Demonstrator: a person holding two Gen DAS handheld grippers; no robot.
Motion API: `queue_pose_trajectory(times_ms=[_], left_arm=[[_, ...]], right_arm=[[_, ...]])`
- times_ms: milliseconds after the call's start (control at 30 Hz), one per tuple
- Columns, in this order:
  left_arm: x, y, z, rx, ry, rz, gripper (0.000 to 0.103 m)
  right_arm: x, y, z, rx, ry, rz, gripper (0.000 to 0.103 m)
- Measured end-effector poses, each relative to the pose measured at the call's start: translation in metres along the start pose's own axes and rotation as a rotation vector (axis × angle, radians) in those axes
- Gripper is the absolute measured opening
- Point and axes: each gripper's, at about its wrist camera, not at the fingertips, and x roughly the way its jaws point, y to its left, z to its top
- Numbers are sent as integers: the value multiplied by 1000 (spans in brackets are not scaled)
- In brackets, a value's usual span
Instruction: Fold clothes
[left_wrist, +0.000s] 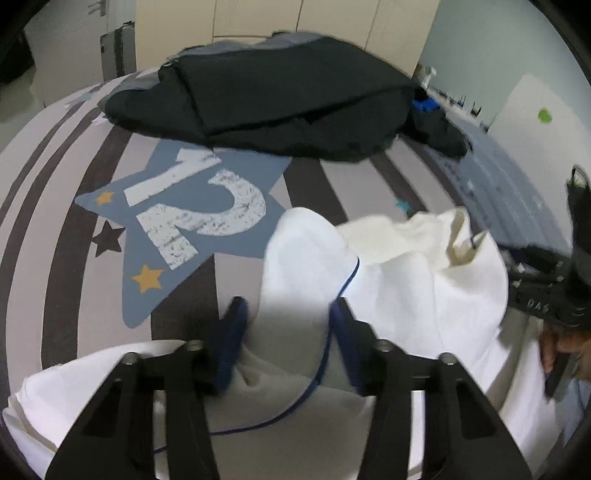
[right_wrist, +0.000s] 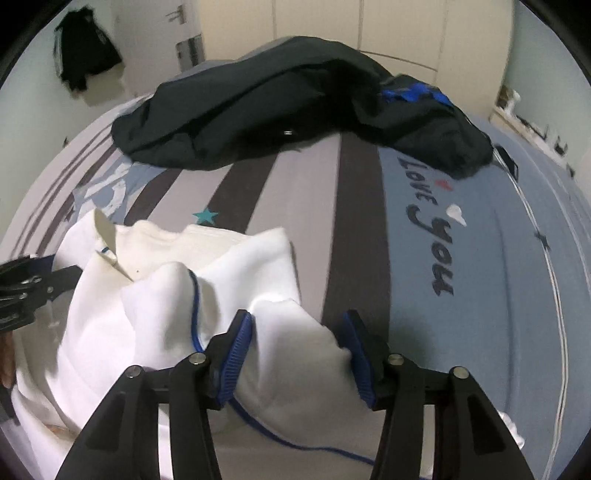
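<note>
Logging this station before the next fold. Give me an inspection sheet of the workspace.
Surface: bed with striped cover, printed with a star and lettering.
Job's things: white garment with blue piping, bunched up at the near edge, collar raised.
Clutter: dark clothes pile at the far side of the bed.
Grippers: left gripper and right gripper each have white fabric between their pads; pads not clearly pressing, jaws look open.
Cables: nothing seen.
Surroundings: cream wardrobe doors behind the bed; dark garment on wall; shelf with small items, too blurred to name.
</note>
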Motion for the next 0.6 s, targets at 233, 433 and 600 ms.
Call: queue_pose_trajectory(times_ms=[233,433,600], left_arm=[[-24,-8,5,4,-50,3,8],[-89,-13,-12,-4,-159,-65,8],[-137,-22,-72,-7,-162,-98,8]], right_arm=[[-19,1,4,18,-43,-25,10],[-72,-1,-10,17,-163,27,10],[-121,5,-54,24,-235,66,10]])
